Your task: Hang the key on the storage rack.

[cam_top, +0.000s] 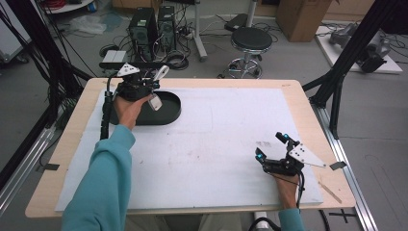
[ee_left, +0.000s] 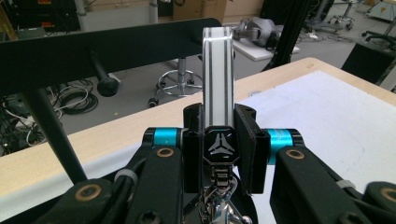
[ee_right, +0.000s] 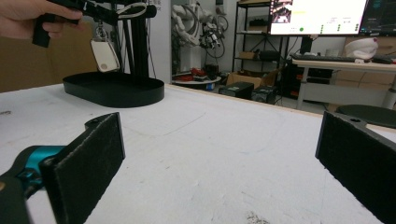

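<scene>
My left gripper (cam_top: 152, 83) is shut on a keychain. Its white strap (ee_left: 218, 74) with dark stripes sticks up from between the jaws, above a black clasp (ee_left: 218, 145) with a metal clip under it. The keychain's white tag (cam_top: 155, 102) dangles over a black oval tray (cam_top: 172, 115) at the table's far left. In the right gripper view the tag (ee_right: 105, 55) hangs a little above the tray (ee_right: 114, 91), under the hand with the left gripper (ee_right: 70, 8). My right gripper (cam_top: 270, 145) rests low at the near right, open with nothing between its pads (ee_right: 91, 163).
A white sheet (cam_top: 216, 139) covers most of the wooden table (cam_top: 293, 85). A black frame post (cam_top: 337, 72) stands at the far right corner. Beyond the far edge are a stool (cam_top: 250, 41) and computer towers (cam_top: 151, 26) on the floor.
</scene>
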Action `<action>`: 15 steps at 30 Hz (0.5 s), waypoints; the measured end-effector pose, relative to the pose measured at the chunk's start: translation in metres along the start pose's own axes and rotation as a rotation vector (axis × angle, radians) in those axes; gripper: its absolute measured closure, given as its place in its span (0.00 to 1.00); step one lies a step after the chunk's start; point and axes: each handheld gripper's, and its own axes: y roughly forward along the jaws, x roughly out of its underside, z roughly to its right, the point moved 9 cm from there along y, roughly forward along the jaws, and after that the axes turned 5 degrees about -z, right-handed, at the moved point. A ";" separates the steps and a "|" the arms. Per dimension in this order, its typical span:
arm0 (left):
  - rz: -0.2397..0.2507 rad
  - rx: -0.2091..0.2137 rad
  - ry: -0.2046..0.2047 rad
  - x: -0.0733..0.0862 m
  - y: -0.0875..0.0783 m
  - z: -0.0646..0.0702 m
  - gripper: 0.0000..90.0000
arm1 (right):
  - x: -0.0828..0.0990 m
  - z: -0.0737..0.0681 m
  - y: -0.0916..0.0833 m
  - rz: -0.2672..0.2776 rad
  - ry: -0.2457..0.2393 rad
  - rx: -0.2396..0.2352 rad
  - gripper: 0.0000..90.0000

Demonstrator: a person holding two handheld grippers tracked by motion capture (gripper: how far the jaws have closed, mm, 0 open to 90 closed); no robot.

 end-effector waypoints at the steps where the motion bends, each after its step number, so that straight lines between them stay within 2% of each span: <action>1: 0.003 0.000 0.000 0.000 0.001 0.000 0.82 | 0.000 0.000 0.000 -0.001 -0.001 0.000 0.01; 8: 0.018 -0.004 0.011 0.001 0.004 -0.003 0.82 | 0.000 0.000 0.000 0.003 -0.006 -0.001 0.01; 15: 0.009 -0.021 0.026 0.005 0.011 -0.004 0.82 | 0.000 0.000 0.000 -0.001 -0.001 -0.001 0.01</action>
